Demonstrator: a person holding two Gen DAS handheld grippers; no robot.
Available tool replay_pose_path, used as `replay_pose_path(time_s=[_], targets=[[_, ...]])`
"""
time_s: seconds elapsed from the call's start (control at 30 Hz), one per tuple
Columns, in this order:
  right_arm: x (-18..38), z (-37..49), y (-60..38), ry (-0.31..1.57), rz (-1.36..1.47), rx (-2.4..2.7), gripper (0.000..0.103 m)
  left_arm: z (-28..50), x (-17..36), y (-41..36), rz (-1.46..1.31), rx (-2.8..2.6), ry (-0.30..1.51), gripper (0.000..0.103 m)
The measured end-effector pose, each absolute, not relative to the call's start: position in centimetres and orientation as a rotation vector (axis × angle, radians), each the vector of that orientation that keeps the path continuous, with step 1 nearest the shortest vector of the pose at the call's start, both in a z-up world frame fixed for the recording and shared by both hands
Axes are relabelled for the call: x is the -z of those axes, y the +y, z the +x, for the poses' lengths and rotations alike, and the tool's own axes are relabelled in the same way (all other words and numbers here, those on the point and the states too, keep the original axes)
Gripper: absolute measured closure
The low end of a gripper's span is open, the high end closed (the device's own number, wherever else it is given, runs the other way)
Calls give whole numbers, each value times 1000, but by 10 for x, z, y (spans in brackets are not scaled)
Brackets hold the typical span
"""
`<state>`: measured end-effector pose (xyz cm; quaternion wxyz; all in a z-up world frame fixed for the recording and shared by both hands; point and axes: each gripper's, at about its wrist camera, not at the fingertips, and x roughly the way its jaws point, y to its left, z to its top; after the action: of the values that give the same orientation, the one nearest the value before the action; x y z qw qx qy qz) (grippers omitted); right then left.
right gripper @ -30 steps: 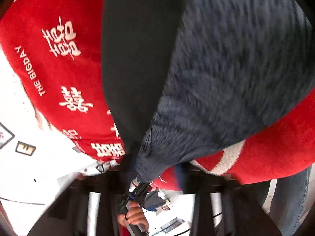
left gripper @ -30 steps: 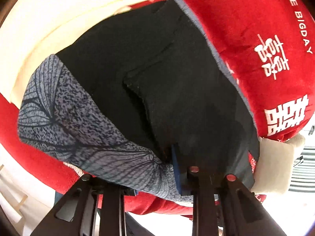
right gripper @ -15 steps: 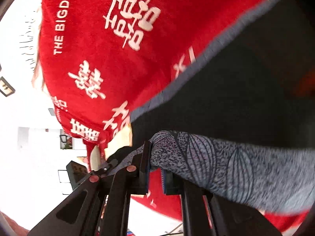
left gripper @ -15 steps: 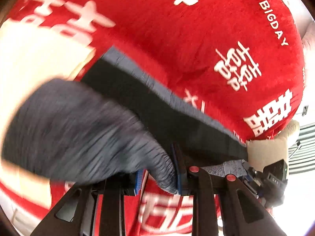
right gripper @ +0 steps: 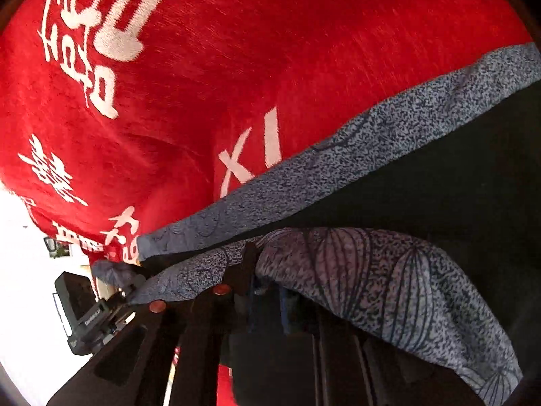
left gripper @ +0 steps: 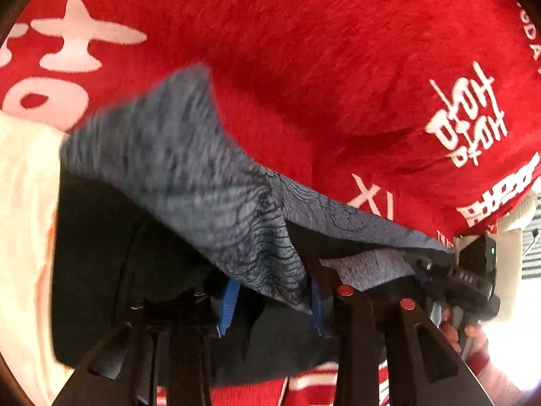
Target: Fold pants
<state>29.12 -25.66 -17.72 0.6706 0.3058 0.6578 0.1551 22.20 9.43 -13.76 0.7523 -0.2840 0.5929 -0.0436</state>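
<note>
The pants (left gripper: pixel 189 176) are black with a grey leaf-patterned band and lie on a red blanket (left gripper: pixel 321 50). In the left wrist view my left gripper (left gripper: pixel 270 304) has blue pads spread apart with the patterned edge draped between them, not pinched. In the right wrist view the pants (right gripper: pixel 372 277) show a folded patterned edge over black cloth; my right gripper (right gripper: pixel 263 294) is close together with cloth over it. The right gripper also shows in the left wrist view (left gripper: pixel 453 280), and the left gripper in the right wrist view (right gripper: pixel 118 291).
The red blanket (right gripper: pixel 236 50) has white characters and covers the whole work surface. A cream patch of it (left gripper: pixel 23 220) lies at the left. A white floor (right gripper: pixel 20 253) shows past the blanket's edge. A hand (left gripper: pixel 473 335) holds the other gripper.
Both grippers have carried the patterned edge over onto the black cloth and dropped lower. The left pads have spread apart from a pinch on the cloth.
</note>
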Motion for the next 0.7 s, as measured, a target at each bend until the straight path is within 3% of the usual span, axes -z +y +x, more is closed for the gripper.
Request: replay_pose_path(time_s=[0.03, 0.07, 0.1, 0.23, 0.27, 0.3, 0.4, 0.5, 0.53, 0.57, 0.7], targets=[[172, 291, -256, 1474, 690, -354, 54, 218, 129, 96, -586, 72, 1290, 35], [163, 290, -255, 1458, 687, -360, 24, 211, 115, 101, -544, 29, 1267, 29], [150, 290, -254, 1435, 676, -365, 19, 205, 104, 106, -528, 14, 1245, 28], [104, 280, -239, 1387, 549, -385, 20, 189, 90, 116, -436, -33, 1261, 28], [98, 277, -234, 1385, 514, -385, 26, 189, 94, 114, -393, -30, 1276, 28], [96, 272, -226, 1397, 464, -381, 38, 191, 98, 111, -373, -29, 1289, 28], [119, 268, -204, 1475, 313, -353, 53, 205, 122, 101, -350, -23, 1316, 28], [158, 273, -195, 1537, 282, -315, 53, 219, 158, 82, -236, -77, 1356, 25], [167, 275, -195, 1528, 276, -303, 53, 220, 158, 72, -179, -63, 1317, 14], [165, 276, -195, 1489, 280, -302, 53, 220, 158, 62, -125, -42, 1315, 12], [145, 268, -207, 1476, 394, -330, 44, 213, 157, 43, -19, -7, 1356, 12]])
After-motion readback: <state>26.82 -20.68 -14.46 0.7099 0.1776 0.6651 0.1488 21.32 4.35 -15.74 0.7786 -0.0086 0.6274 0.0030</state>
